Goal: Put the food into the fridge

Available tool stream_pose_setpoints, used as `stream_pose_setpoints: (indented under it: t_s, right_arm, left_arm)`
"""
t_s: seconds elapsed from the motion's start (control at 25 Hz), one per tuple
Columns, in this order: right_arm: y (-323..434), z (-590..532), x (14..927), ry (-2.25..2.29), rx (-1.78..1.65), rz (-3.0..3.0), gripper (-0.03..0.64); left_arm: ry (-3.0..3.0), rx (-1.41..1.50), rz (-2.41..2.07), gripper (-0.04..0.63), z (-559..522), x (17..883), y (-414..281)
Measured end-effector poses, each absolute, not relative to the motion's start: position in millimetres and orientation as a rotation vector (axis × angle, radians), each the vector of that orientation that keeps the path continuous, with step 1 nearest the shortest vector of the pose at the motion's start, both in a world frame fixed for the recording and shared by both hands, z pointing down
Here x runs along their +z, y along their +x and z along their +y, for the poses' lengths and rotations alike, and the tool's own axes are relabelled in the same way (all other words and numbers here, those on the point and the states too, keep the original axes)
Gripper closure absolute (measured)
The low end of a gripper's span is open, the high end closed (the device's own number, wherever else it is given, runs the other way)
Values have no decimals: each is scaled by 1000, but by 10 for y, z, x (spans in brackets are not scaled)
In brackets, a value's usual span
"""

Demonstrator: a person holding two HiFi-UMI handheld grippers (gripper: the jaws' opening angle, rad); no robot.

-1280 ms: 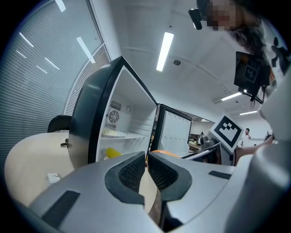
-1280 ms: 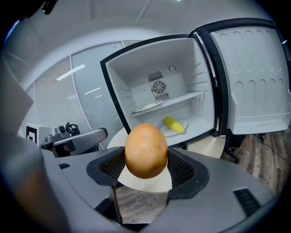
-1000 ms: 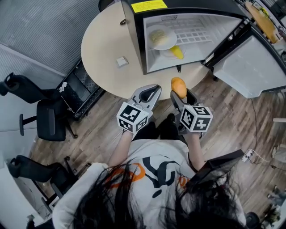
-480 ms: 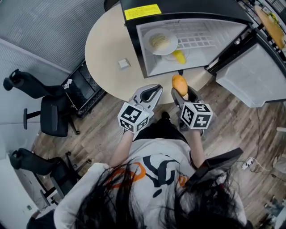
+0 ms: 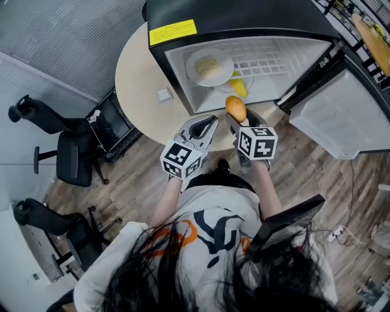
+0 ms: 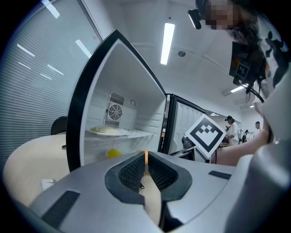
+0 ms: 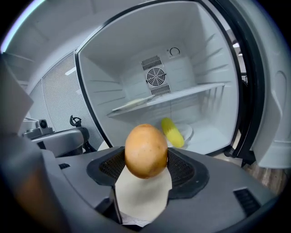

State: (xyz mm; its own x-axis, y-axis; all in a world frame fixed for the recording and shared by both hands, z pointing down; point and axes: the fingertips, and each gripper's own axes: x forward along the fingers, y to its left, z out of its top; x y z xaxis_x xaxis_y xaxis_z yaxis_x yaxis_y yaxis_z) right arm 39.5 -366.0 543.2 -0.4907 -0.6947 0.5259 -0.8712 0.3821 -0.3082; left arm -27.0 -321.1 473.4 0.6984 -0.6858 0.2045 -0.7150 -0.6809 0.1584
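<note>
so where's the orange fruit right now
Head view centre: orange fruit held by the fingers of the right gripper, outside the open fridge, near the yellow food on its floor.

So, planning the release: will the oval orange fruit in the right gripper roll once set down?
Likely: the smooth oval orange fruit shows no flat side, so it may roll. It seems firm, undented in the right gripper. Its skin looks smooth, perhaps slippery.
</note>
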Motion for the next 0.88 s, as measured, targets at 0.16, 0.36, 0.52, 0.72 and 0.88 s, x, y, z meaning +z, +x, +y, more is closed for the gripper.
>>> stream_pose_setpoints:
  t_s: [0.16,0.36,0.52,0.72,0.88]
  right_arm:
    - [365,-3891,5604,1331,770,-2304,318]
    - [239,-4193,5797,1294,728,-2270,318]
    - [157,-4369,5842,1264,570,-2242,318]
    - [102,-4557,5902,1257,514,-2227,318]
    - [44,-4644,5963,1254,457,-2219,318]
  left_arm:
    - [2669,190,-1144,583,-3291,4756,-207]
    - [2654,198,-1173,583,-3370,4768,-175]
    - [2638,207,-1207,583,-3411,4777,-231]
    - [2607,214,-1274,583,-3464,4777,-373]
    - [2588,225,-1307,583,-3502,4787,-462]
